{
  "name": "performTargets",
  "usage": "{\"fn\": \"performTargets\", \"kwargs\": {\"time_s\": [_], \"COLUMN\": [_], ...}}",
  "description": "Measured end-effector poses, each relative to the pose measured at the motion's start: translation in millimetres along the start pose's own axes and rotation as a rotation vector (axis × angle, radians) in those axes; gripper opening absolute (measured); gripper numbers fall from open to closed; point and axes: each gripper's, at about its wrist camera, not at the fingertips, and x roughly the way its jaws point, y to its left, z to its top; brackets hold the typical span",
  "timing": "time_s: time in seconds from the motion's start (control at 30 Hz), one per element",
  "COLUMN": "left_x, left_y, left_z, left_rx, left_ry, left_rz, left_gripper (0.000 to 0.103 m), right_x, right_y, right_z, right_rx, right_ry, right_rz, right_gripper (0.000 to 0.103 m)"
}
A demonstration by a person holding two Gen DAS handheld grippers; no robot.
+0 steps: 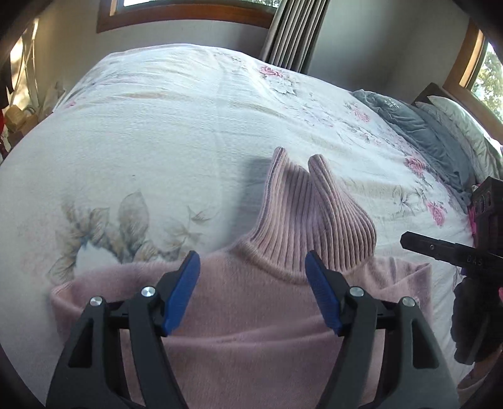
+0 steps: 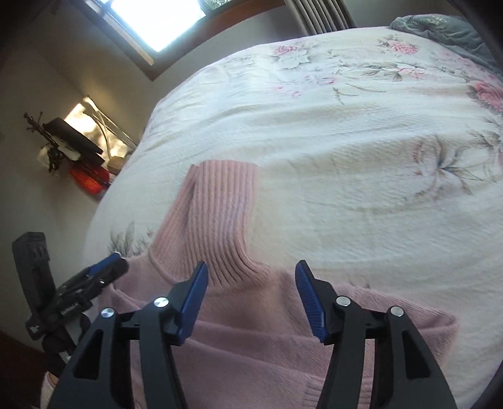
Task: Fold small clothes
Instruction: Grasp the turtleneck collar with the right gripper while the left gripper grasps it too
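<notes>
Nearest me, my left gripper [image 1: 252, 269] hangs with its blue pads spread wide, holding nothing, just above the chest of a pink sweater [image 1: 251, 330]. My right gripper [image 2: 251, 277] is spread the same way, empty, over the same sweater [image 2: 251, 346]. The garment lies flat on a floral bedspread [image 1: 157, 141], its ribbed turtleneck collar [image 1: 308, 207] pointing away from me.

I judge the fold is partly made. To do the next step well, I should pinch matching points on either side and carry them evenly, so the soft knit does not bunch.

Farther off, my left view shows grey bedding [image 1: 418, 129] at the bed's far right and a curtain [image 1: 295, 34]. Only my right view shows cluttered items [image 2: 78, 154] beside the bed under a window [image 2: 157, 22].
</notes>
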Motion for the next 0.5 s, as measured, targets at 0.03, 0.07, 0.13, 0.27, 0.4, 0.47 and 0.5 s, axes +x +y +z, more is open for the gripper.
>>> {"fn": "performTargets", "kwargs": {"time_s": [0.03,0.07,0.13,0.27,0.4,0.47,0.5], "left_x": [8.8,16.6,30.8,53.5,72.7,72.7,70.8], "left_y": [-2.5,-4.8,-7.2,-5.3,-1.5,-3.5,-4.5], "left_z": [6.7,12.1,21.0,28.1,24.3,22.6,21.9], "left_rx": [0.001,0.001,0.001,-0.026,-0.063,-0.043,-0.037], "left_ry": [0.011,0.018,0.034,0.072,0.108,0.092,0.089], "left_rz": [0.003,0.012,0.018,0.009,-0.041,-0.068,-0.084], "left_gripper": [0.069,0.069,0.069,0.069,0.031,0.008,0.007], "right_x": [6.5,13.1,22.3,42.5,64.1,65.8,62.4], "right_y": [1.4,2.5,3.3,0.7,-1.9,-1.0,1.6], "right_z": [6.2,11.3,18.2,26.5,28.5,25.6,23.3], "right_rx": [0.015,0.029,0.049,0.089,0.103,0.102,0.077], "right_ry": [0.009,0.012,0.007,0.015,0.067,0.064,0.048], "right_rz": [0.009,0.017,0.038,0.030,0.081,0.134,0.127], "right_gripper": [0.070,0.073,0.074,0.074,0.040,0.023,0.014]}}
